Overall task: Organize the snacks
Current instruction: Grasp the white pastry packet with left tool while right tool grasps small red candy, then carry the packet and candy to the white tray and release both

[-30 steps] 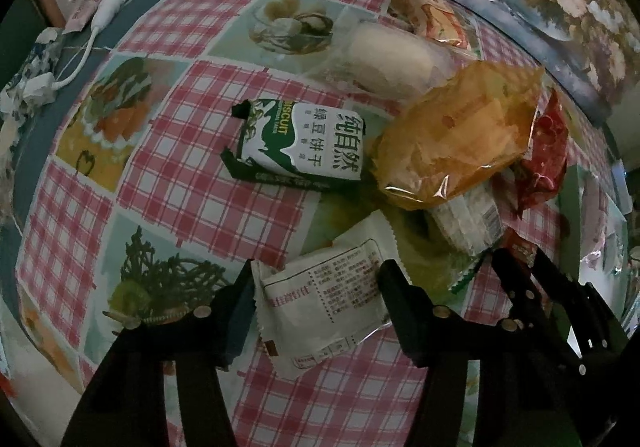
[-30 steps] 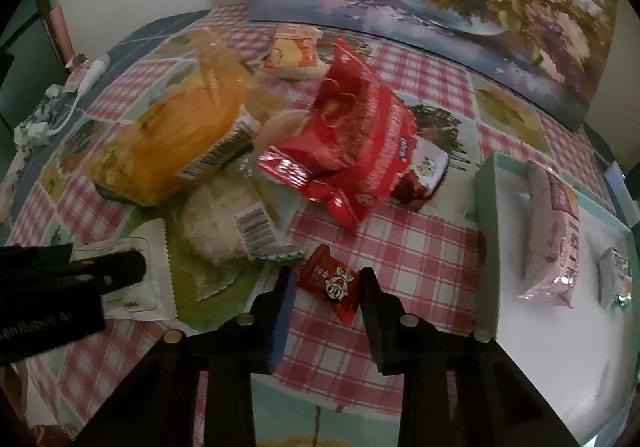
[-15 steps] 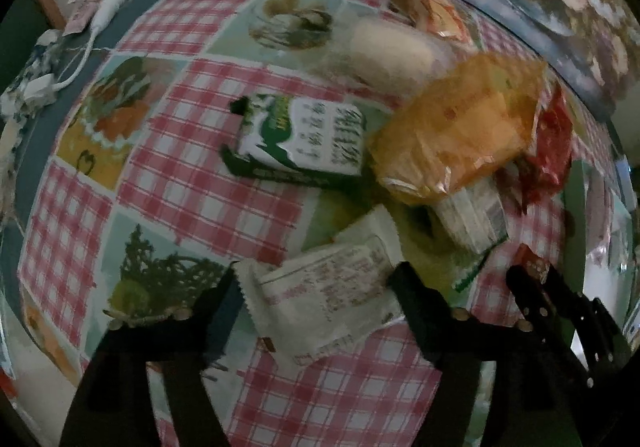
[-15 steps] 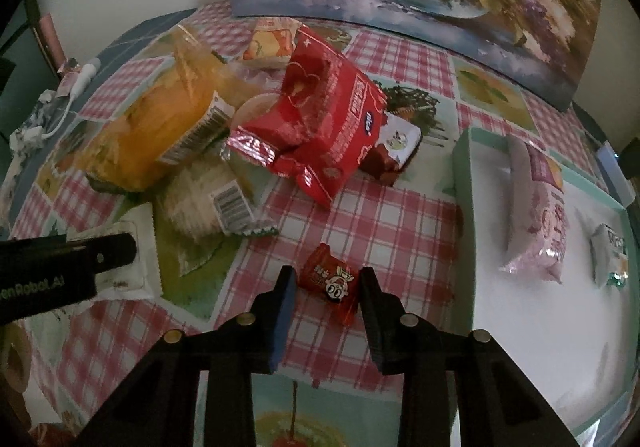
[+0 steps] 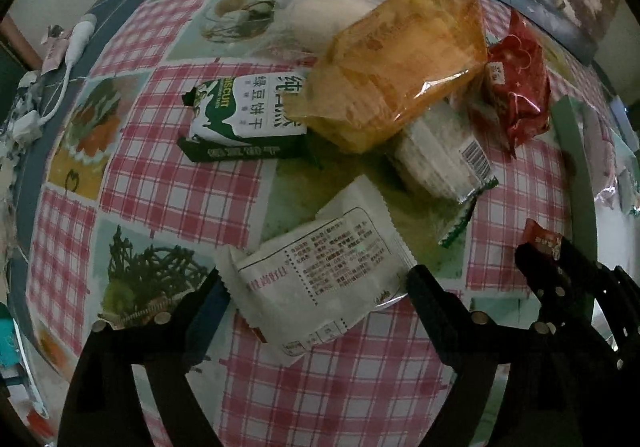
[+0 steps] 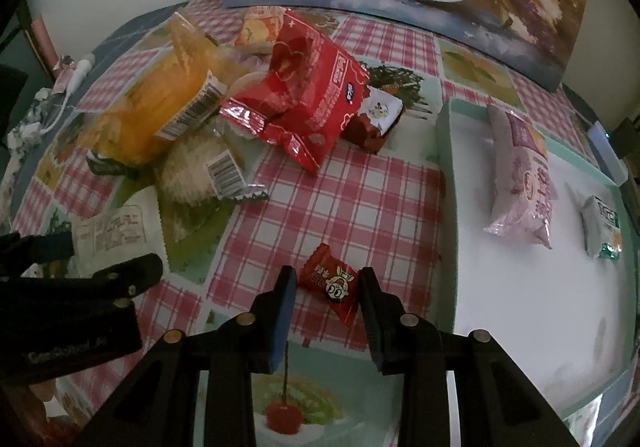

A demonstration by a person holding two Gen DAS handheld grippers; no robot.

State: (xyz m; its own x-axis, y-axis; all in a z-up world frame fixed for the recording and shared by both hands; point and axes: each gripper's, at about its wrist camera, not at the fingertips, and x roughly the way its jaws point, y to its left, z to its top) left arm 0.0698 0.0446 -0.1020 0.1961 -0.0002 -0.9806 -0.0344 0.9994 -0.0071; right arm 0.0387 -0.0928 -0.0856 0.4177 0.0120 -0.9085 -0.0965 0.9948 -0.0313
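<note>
Left gripper: jaws opening, straddling the white snack packet, pads not pressing.
White snack packet: flat on the table's near edge, long axis slanting across the jaws.
Right gripper: clenched on the red candy.
Tray: right, just beside the right gripper.

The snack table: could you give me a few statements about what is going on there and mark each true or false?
1. The right gripper is shut on a small red candy wrapper. True.
2. The white tray with the green rim holds no snacks. False: a pink packet and a small white packet lie in it.
3. The left gripper is opening around a white printed sachet. True.
4. The orange transparent bag lies alone. False: it rests on other snacks.
</note>
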